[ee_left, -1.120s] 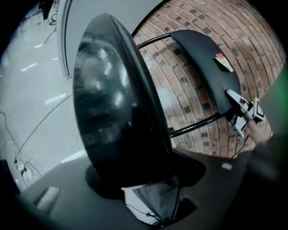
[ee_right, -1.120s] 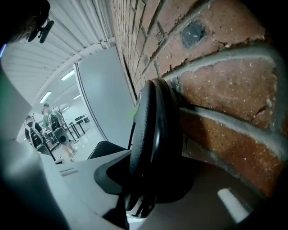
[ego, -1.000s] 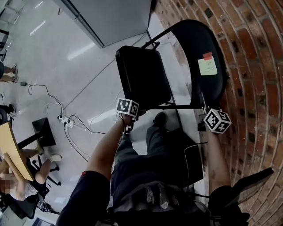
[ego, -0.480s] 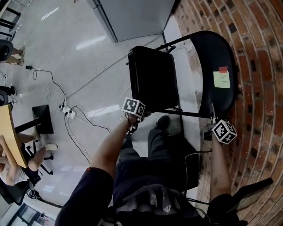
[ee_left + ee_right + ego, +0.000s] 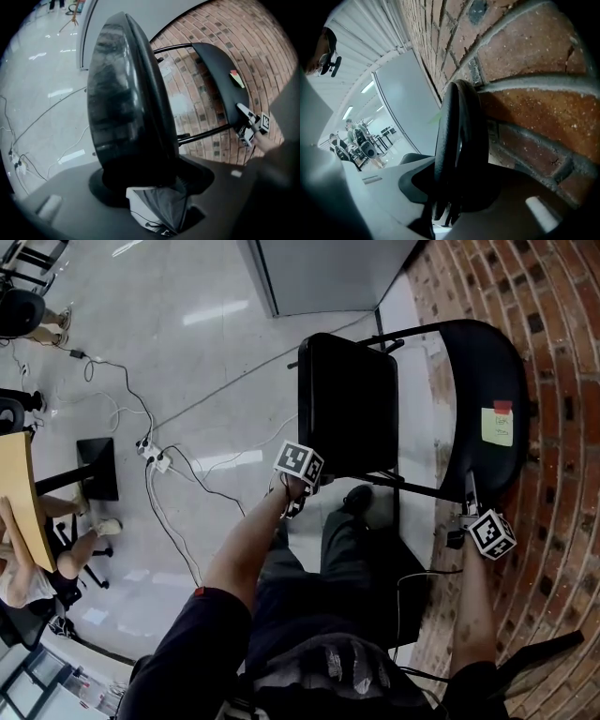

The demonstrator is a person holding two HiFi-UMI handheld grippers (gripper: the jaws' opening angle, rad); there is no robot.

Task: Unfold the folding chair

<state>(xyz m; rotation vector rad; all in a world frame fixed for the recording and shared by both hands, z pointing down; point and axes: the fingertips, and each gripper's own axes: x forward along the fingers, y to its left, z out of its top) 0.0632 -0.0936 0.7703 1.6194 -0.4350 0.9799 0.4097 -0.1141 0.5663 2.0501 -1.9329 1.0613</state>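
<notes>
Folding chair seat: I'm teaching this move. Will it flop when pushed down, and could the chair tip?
The seat looks a rigid padded panel, so probably stiff, pivoting rather than flopping. The thin tube frame suggests a fairly light chair. Half open on the glossy floor, it might slide or tip.

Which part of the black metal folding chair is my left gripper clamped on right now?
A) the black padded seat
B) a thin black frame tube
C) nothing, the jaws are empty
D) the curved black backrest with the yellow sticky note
A: the left gripper view shows the left gripper closed on the near edge of the black padded seat, with the curved black backrest apart at the right.
</notes>
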